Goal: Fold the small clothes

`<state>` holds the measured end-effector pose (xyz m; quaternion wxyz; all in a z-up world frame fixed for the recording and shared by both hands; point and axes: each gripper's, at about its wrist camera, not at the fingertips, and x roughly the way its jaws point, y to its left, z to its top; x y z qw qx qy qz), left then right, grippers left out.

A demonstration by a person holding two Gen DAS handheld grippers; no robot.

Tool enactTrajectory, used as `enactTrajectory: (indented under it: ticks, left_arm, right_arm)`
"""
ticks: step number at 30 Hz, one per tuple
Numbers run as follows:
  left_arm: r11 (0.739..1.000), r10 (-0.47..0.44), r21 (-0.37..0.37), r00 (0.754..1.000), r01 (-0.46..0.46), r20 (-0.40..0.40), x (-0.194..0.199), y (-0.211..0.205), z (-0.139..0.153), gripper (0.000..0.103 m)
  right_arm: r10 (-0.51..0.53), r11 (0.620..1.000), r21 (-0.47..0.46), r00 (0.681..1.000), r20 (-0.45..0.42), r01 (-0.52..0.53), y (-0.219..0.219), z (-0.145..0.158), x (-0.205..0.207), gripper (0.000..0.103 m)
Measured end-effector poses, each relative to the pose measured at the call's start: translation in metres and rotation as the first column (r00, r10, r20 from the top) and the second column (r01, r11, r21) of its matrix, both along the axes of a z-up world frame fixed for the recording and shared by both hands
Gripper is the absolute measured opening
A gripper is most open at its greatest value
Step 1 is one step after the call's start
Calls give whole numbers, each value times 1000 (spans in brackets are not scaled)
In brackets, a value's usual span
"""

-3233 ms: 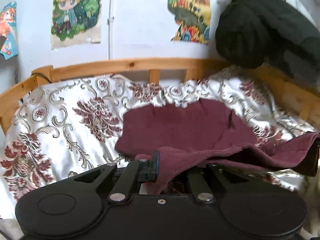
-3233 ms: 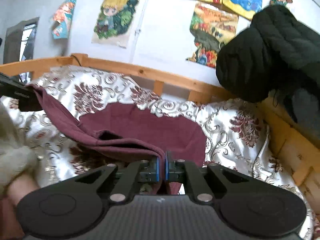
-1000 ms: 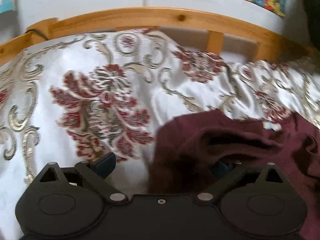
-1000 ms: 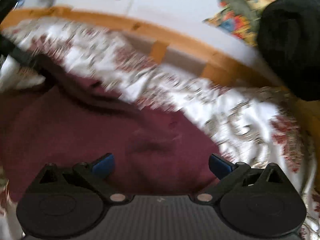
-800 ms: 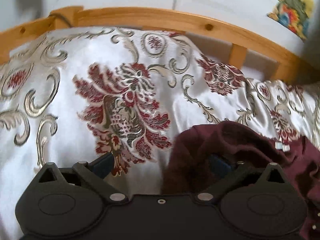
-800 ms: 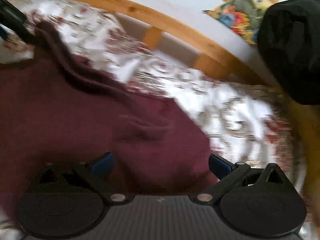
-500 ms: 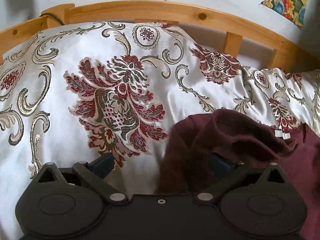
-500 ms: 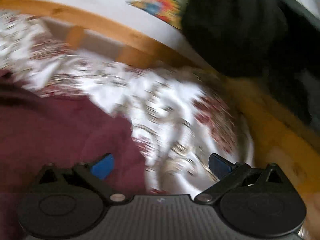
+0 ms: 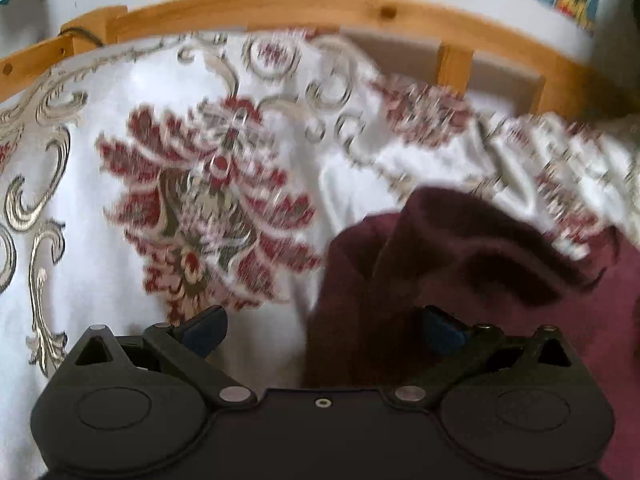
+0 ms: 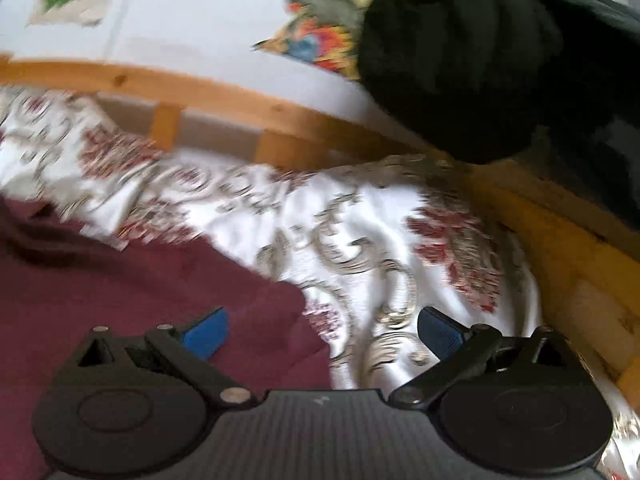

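Hovering low over the bed, I am keeping my left gripper (image 9: 324, 326) spread wide, gripping nothing, its right finger over the maroon garment (image 9: 460, 264) lying on the patterned bedspread (image 9: 160, 184). My right gripper (image 10: 322, 330) is also gaping, straddling the garment's right edge.

One maroon garment (image 9: 460, 264), one patterned bedspread (image 9: 120, 208), one dark coat (image 10: 480, 60), two posters (image 10: 320, 36).

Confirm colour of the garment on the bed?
Dark maroon garment, plain with no print; clearest in the right wrist view.
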<state>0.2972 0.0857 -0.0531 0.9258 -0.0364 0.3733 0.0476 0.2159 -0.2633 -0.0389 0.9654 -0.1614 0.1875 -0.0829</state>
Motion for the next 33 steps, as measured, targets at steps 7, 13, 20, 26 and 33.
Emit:
enactTrajectory:
  ticks: [7,13,20,26,33]
  left_arm:
    - [1000,5,-18,999,-6,-43,4,6,-7,102]
    - [998,19,-55,998,-22,-54,4,11,-6,102]
    - [956,152,-251,988,-151,-15,-7,38,6,102]
    - [965,131,-224,991,-134,-28,-4,34,4,102]
    - [991,71,-110,995,-79,-72,3,20,-1,102]
  right_arm:
    - [-112,994,-21,988,-107,111,-7,-15,17,103]
    - [-206,956,177,964,-170,236,-43,-17,21,103]
    - [-187,950,228,973,-137,215,-46,-14,13,103]
    - [-191,942,259,975,-117,215,-49,-11,12,103]
    - [-188,951,214,966,-176,224,-45,-22,19,103]
